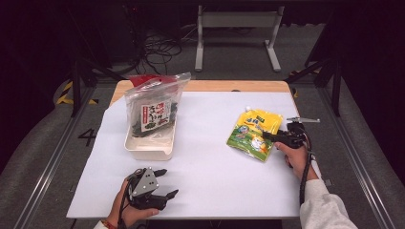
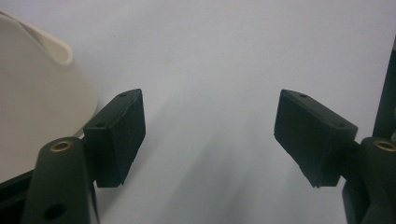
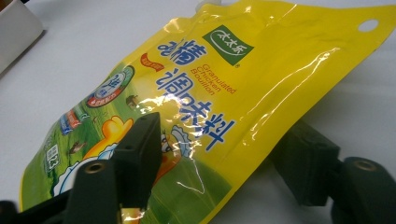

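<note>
A yellow and green bouillon pouch (image 1: 253, 133) lies on the right of the white table cover (image 1: 215, 181). My right gripper (image 1: 268, 136) is at its near right corner. In the right gripper view the pouch (image 3: 210, 93) sits between the spread jaws, one jaw over its printed face and the other under its raised edge; the gripper (image 3: 219, 140) is open. My left gripper (image 1: 168, 182) rests near the front left edge, open, with bare table between its fingers (image 2: 116, 135). A white tray (image 1: 148, 151) stands just beyond it.
The tray holds a clear zip bag of dark seaweed (image 1: 153, 109) standing upright. The tray's wall (image 2: 37, 93) is close on the left in the left gripper view. A wooden table edge (image 1: 229, 86) shows at the back, with a metal frame (image 1: 236, 28) on the floor beyond.
</note>
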A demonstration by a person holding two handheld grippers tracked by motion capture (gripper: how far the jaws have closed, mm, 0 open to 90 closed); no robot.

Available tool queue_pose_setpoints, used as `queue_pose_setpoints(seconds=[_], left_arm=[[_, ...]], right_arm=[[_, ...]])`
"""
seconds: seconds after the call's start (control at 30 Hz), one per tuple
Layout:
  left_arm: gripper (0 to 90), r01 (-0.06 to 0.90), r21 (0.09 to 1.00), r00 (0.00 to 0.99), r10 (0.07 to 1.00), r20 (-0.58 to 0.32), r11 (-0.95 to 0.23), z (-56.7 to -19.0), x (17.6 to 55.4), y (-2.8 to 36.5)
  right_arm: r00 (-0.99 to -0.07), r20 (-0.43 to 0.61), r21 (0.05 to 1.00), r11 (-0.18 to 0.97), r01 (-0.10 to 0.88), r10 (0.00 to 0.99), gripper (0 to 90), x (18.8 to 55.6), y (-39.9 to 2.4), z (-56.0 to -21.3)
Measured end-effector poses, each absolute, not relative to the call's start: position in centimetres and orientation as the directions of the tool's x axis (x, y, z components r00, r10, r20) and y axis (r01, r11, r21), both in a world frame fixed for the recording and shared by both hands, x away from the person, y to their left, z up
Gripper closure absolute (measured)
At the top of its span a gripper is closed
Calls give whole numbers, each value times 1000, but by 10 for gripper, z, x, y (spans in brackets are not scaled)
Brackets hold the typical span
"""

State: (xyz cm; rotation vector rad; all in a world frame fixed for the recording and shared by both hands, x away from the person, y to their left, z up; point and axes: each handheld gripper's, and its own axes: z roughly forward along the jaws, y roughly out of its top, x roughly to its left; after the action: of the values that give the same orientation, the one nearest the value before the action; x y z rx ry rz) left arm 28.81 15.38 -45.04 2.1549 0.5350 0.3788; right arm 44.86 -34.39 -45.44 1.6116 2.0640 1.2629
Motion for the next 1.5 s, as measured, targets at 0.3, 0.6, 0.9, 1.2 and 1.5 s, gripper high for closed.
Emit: queue_pose_setpoints(seconds=[0.3, 0.6, 0.9, 1.2, 1.5], left_arm=[[249, 246, 801, 865, 496, 73, -546, -452, 290, 154], [248, 244, 800, 868, 491, 73, -549, -452, 290, 153], [248, 246, 794, 874, 481, 66, -556, -453, 291, 151], [246, 244, 791, 873, 482, 72, -561, -454, 292, 152], [242, 254, 785, 871, 487, 69, -565, -456, 296, 154]], right_arm=[[-403, 302, 757, 40, 652, 864, 857, 444, -343, -454], [-404, 305, 757, 38, 652, 862, 628, 444, -343, -454], [-404, 288, 740, 66, 670, 868, 688, 452, -334, -455], [-476, 272, 767, 111, 633, 837, 897, 446, -334, -453], [-509, 243, 793, 134, 595, 826, 899, 437, -337, -444]])
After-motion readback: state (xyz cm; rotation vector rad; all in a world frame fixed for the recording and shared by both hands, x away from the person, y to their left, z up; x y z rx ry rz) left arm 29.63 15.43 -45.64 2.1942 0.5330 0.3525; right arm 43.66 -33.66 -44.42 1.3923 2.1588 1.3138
